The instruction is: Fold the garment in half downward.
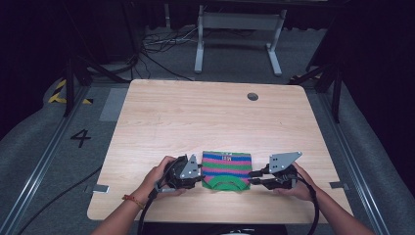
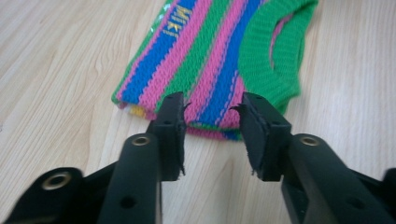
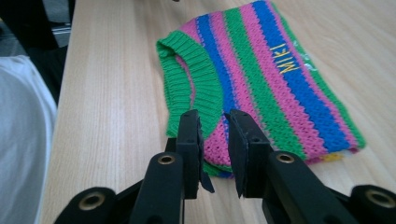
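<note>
Releasing the folded striped knit sweater (image 1: 226, 170) near the wooden table's (image 1: 205, 112) front edge.
The left gripper (image 2: 213, 112) and right gripper (image 3: 213, 125) are sitting at its two ends, jaws narrowly parted, gripping nothing; backing off probably comes next.

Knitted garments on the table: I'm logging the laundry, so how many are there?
1. The striped knit lies folded near the table's front edge, between the left gripper and right gripper; anything folded inside stays hidden.
</note>
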The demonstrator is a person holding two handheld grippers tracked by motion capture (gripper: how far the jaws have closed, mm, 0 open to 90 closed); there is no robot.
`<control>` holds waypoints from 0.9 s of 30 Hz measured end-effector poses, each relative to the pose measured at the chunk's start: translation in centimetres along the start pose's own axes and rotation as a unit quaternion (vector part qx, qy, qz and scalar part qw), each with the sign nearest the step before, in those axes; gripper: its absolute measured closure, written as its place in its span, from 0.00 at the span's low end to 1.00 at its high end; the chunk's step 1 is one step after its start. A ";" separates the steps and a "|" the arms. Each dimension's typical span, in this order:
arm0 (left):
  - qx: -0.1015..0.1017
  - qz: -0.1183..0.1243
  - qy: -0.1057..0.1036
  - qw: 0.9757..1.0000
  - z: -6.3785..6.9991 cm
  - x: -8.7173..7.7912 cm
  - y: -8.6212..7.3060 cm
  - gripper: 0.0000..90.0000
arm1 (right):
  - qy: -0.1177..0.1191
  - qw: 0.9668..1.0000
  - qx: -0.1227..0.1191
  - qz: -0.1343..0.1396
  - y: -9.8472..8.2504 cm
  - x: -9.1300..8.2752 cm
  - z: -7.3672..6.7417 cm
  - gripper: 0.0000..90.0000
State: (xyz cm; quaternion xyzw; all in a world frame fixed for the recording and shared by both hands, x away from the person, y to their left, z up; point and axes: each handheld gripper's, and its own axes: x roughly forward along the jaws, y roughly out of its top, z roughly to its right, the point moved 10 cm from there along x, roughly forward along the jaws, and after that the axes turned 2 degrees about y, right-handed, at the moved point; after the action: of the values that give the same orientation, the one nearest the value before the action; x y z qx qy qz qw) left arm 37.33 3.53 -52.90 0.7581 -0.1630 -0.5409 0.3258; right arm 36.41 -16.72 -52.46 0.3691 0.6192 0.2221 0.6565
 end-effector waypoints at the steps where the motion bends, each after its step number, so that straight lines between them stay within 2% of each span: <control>1: 0.000 -0.002 0.000 1.000 0.1 0.1 0.1 0.64 | -0.004 1.000 -0.002 0.000 0.1 -0.1 0.1 0.82; 5: 0.003 -0.003 -0.002 1.000 0.6 1.1 1.1 0.58 | -0.015 1.000 0.000 -0.003 0.5 0.4 0.1 0.78; 8: -0.002 -0.001 -0.007 1.000 1.0 1.9 1.6 0.57 | -0.019 1.000 0.001 -0.004 0.7 1.2 0.1 0.77; 13: 0.001 -0.022 -0.014 1.000 1.7 3.2 0.8 0.60 | -0.018 1.000 0.002 -0.013 0.4 2.5 -0.2 0.76; 15: -0.009 -0.025 -0.021 0.999 1.9 3.5 0.2 0.60 | -0.017 0.999 0.003 -0.029 -0.5 3.0 -0.3 0.74; 18: -0.026 -0.012 -0.023 0.999 1.8 3.6 -0.1 0.59 | -0.022 0.999 0.014 -0.038 -1.6 3.3 -0.2 0.71; 20: -0.038 0.000 -0.025 0.999 1.8 3.8 -0.3 0.58 | -0.022 0.999 0.029 -0.026 -1.8 3.3 -0.2 0.71; 23: -0.050 0.020 -0.023 0.998 1.6 3.9 -0.5 0.55 | -0.028 0.999 0.025 -0.014 -2.0 3.5 -0.3 0.70; 25: -0.052 0.021 -0.020 0.998 1.4 3.9 -0.6 0.53 | -0.030 0.999 0.031 -0.012 -2.0 3.5 -0.2 0.70; 27: -0.056 0.024 -0.016 0.998 1.2 4.1 -0.5 0.53 | -0.036 0.999 0.026 -0.014 -2.0 3.5 -0.1 0.70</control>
State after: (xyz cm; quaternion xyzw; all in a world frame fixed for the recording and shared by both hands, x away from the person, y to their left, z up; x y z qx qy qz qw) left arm 37.70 1.07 -56.42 0.7257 -0.1559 -0.5537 0.3776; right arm 36.45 -15.38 -56.25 0.3852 0.6057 0.1829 0.6718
